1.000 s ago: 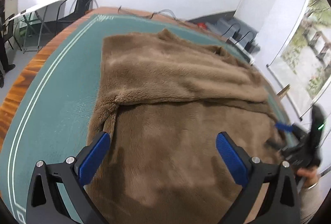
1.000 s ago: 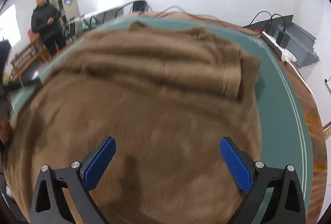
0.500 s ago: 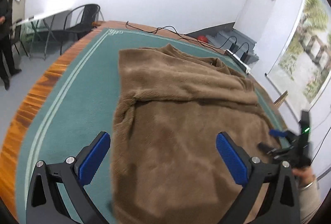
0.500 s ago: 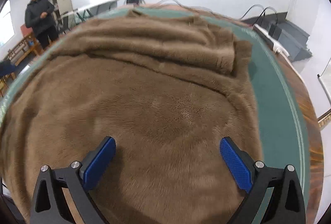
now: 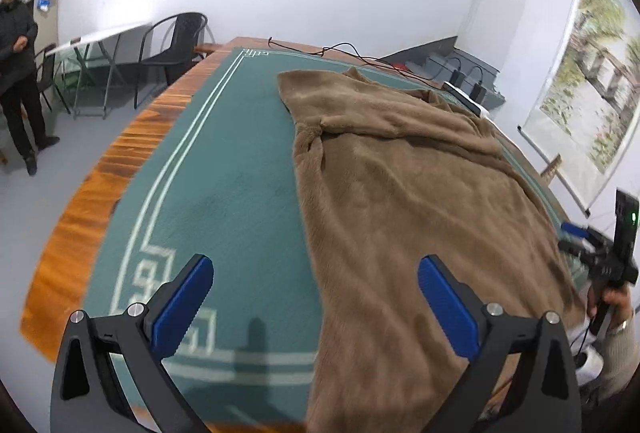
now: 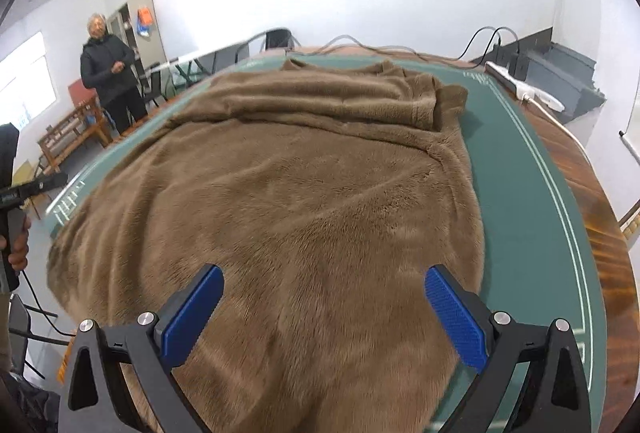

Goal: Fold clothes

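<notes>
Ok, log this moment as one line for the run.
stage: between folds | brown fleece garment: flat on green table mat, sleeves folded across top | left gripper: open, empty | right gripper: open, empty

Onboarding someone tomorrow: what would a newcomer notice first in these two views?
The big fuzzy brown garment spread over the green table mat, its far part already folded across. Next, both open grippers above its near edge: left gripper at its left side, right gripper over the fabric.
</notes>
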{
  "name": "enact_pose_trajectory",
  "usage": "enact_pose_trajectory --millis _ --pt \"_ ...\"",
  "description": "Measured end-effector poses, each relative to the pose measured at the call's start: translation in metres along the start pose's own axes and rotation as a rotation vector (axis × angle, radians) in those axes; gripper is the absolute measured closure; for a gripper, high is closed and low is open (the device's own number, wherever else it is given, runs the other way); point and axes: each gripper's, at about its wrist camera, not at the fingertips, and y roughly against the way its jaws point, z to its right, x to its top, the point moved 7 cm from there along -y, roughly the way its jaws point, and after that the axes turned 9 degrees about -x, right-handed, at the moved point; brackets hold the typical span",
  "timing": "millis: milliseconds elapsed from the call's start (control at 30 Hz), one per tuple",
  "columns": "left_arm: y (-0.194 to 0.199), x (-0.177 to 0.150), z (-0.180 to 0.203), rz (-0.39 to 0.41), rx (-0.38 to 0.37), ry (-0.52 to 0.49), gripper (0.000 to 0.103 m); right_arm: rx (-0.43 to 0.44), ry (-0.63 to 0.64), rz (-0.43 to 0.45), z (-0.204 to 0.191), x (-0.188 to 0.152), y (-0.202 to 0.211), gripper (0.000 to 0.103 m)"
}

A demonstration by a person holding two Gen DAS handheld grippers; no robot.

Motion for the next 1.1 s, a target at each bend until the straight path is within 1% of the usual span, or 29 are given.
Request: enact_pose_trajectory --millis 67,133,333,367,400,433,467,500,567,700,800,1000,1033,1067,1100 --pt "0.01 -0.013 0.002 -0.015 -0.014 -0.02 0.0 0.01 -0.017 0.016 0.001 -0.006 0.008 0.001" --pt "0.014 -0.028 0.01 -0.046 -0.062 -0.033 0.0 0.022 -0.031 0.022 0.001 -0.012 0.012 0.001" --pt "0.013 -0.064 0.039 -0.082 -0.134 -0.093 0.001 0.031 -0.064 0.022 0.002 -0.027 0.017 0.001" --pt "0.013 -0.07 0.044 -0.087 -0.144 -0.103 0.002 0.031 -0.07 0.02 0.003 -0.028 0.018 0.001" --pt "0.012 -0.076 0.049 -0.093 -0.155 -0.113 0.005 0.032 -0.077 0.018 0.004 -0.031 0.018 0.001" --pt "0.009 -0.08 0.052 -0.106 -0.165 -0.109 0.015 0.032 -0.083 0.018 0.004 -0.032 0.019 0.001" --pt "0.004 -0.082 0.051 -0.125 -0.171 -0.09 0.023 0.032 -0.089 0.018 0.006 -0.034 0.019 0.001" --pt "0.0 -0.081 0.05 -0.13 -0.17 -0.074 0.028 0.031 -0.097 0.019 0.007 -0.036 0.02 0.001" --pt "-0.002 -0.077 0.046 -0.118 -0.16 -0.051 0.033 0.029 -0.11 0.025 0.01 -0.038 0.022 0.001" --pt "0.001 -0.063 0.035 -0.071 -0.142 0.008 0.034 -0.004 -0.121 0.055 0.017 -0.043 0.032 0.001" --pt "-0.01 -0.066 0.024 -0.095 -0.116 0.047 0.034 -0.013 -0.143 0.071 0.024 -0.049 0.039 0.001" --pt "-0.014 -0.067 0.028 -0.106 -0.103 0.033 0.034 -0.026 -0.2 0.08 0.044 -0.067 0.054 0.001" --pt "-0.014 -0.067 0.028 -0.109 -0.106 0.04 0.037 -0.027 -0.207 0.08 0.047 -0.071 0.057 0.001" --pt "-0.013 -0.067 0.027 -0.111 -0.109 0.048 0.045 -0.033 -0.212 0.081 0.051 -0.077 0.061 0.001" --pt "-0.013 -0.066 0.027 -0.114 -0.114 0.057 0.072 -0.04 -0.217 0.082 0.054 -0.082 0.064 0.001"
